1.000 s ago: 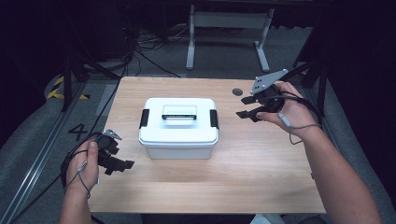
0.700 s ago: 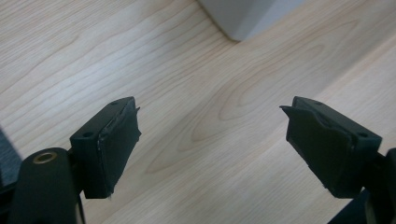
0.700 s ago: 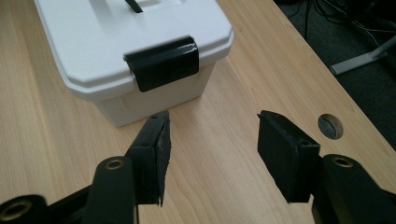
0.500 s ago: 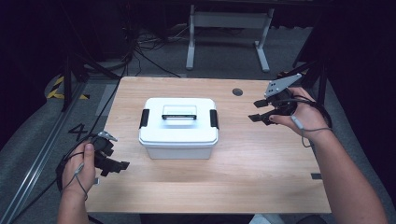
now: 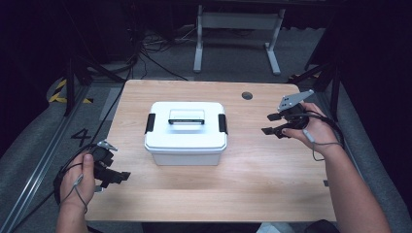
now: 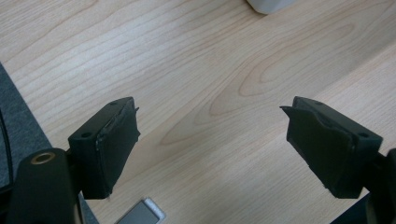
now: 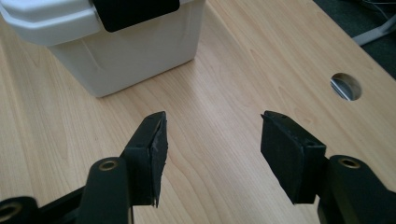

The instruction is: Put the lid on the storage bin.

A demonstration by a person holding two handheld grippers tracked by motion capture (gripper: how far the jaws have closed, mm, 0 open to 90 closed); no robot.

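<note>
Toward the right edge of the surface (image 5: pixel 272 194), the right hand-held gripper (image 5: pixel 273 124) has come down and drawn a little nearer the box (image 5: pixel 185 133) than it was a second ago, and its jaws have just been opening, with only bare wood between them. That reads as the approach to a grasp rather than the grasp itself: spread wide and aimed at the box's right end, it looks bound for the black latch (image 5: pixel 222 123) on that side. The box sits shut at the middle of the surface, handle (image 5: pixel 186 116) flat on its lid, and the right hand-held gripper is near its right end but clearly apart from it. At the near left corner, the left hand-held gripper (image 5: pixel 116 176) has hardly shifted; it too is spread and empty, just off the box's near-left corner.
</note>
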